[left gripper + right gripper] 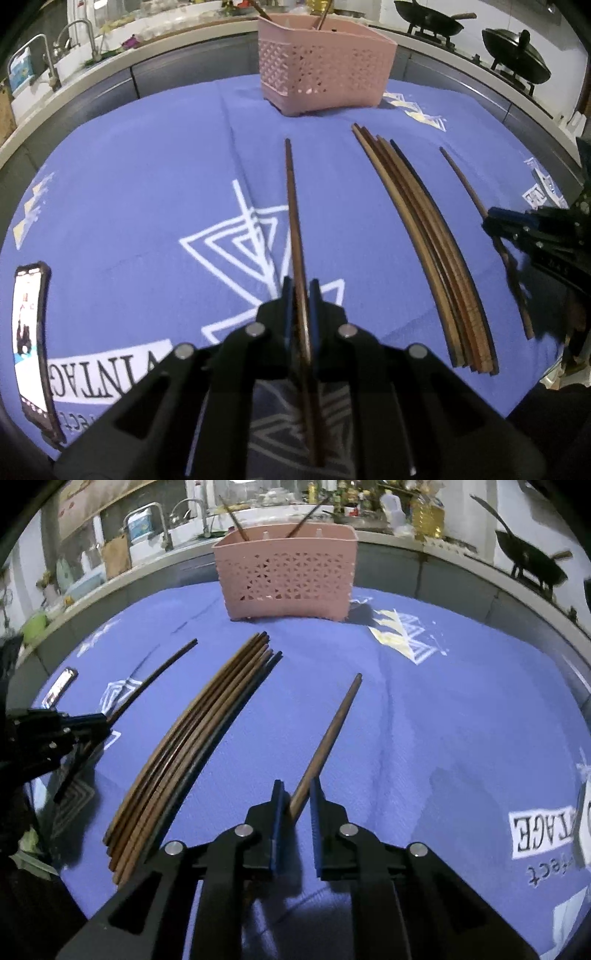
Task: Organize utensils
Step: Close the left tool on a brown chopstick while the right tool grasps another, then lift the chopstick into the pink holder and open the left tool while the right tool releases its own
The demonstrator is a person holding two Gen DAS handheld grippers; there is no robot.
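Nearest, the left gripper (299, 291) is clamped on one dark chopstick (293, 206) that points up the blue cloth (147, 177). To its right, the right gripper (297, 790) has its jaws narrowed around another chopstick (328, 738); whether the pads press it I cannot tell. Between them lies a bundle of chopsticks (192, 746). Open cloth stretches beyond to the pink basket (286, 578) at the far edge, holding two sticks (299, 524).

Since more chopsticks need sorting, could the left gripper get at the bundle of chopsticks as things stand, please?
Probably not yet: the left gripper is shut on a single chopstick. The bundle of chopsticks lies uncovered on the blue cloth beside it, so the path looks free otherwise.
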